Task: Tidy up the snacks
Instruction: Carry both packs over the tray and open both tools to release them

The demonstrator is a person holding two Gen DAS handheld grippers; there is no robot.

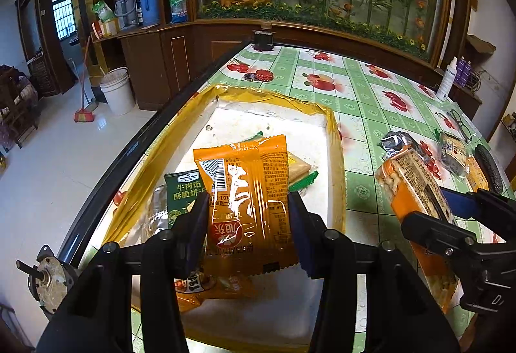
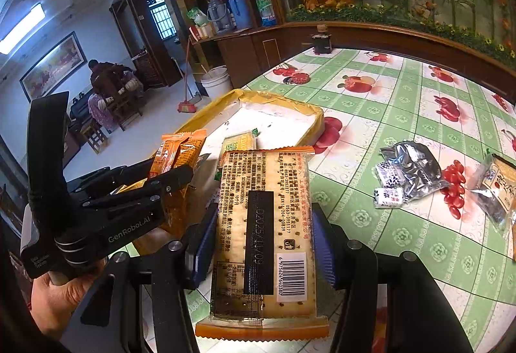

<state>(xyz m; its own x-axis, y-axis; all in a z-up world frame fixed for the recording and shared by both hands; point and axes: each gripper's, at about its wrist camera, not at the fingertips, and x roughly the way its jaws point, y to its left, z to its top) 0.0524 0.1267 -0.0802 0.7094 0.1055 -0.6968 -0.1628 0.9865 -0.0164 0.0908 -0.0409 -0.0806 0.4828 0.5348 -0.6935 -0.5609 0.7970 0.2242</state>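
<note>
holding an orange snack packet (image 1: 246, 204) between its two blue-padded fingers, the left hand-held gripper (image 1: 246, 214) hangs over the white box (image 1: 290, 127), a shallow tray whose rim is wrapped in yellow tape. the packet stands upright in the grip, barcode side toward the camera. inside the box, below the packet, lie a dark green biscuit packet (image 1: 183, 188), a pale cracker pack with green edges (image 1: 301, 171) and another orange wrapper (image 1: 225, 285) at the near end.

the right hand-held gripper (image 2: 264, 233) is clamped on a long cracker packet (image 2: 264, 224) with orange sealed ends; its printed back and barcode face the camera. from the left wrist view this packet (image 1: 416, 191) sits just to the right of the box, above the worktop (image 1: 354, 85), which carries a green checked cloth printed with red fruit. the person's left hand (image 2: 61, 298) shows at the grip of the left tool in the right wrist view.

to the right of the box, on the cloth, rest a silver foil packet (image 2: 412, 169), two small white wrapped sweets (image 2: 388, 196) touching it, and a clear-wrapped snack (image 2: 496, 188) farther right. beyond the box's far end lie a red jar lid (image 1: 263, 75) and a dark jar (image 1: 262, 38) at the worktop's far edge. a white bucket (image 1: 117, 90) and a red broom (image 1: 84, 114) stand on the floor to the left of the box.
</note>
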